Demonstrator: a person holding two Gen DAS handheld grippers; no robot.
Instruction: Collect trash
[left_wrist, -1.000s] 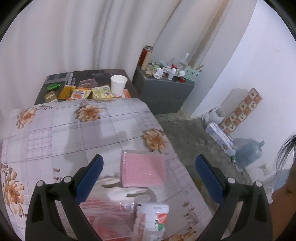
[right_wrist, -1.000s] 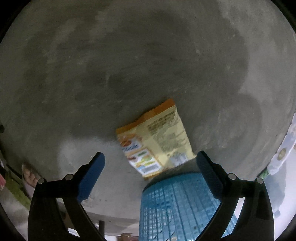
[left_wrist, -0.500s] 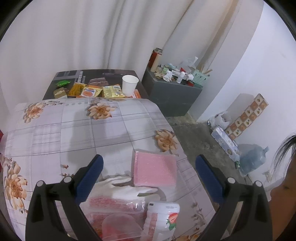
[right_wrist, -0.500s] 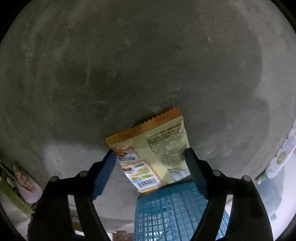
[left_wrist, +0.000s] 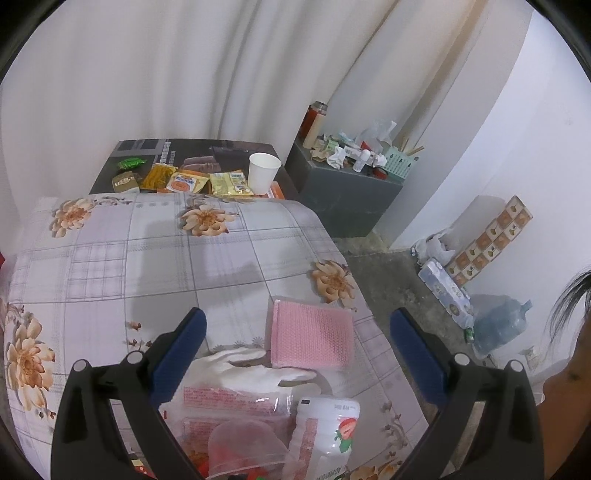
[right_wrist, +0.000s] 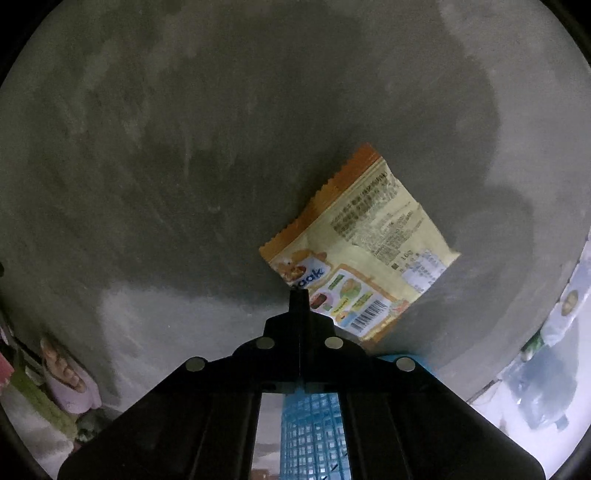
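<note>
Fingers (right_wrist: 299, 295) pinching wrapper (right_wrist: 369, 243), long axis diagonal

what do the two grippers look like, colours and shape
Both are black plastic two-finger tools with small round silver studs on the frame. The left gripper has long angled fingers faced with dark blue pads. On the right gripper the fingers taper to one narrow black tip, pads hidden. No cables or sleeves show.
</note>
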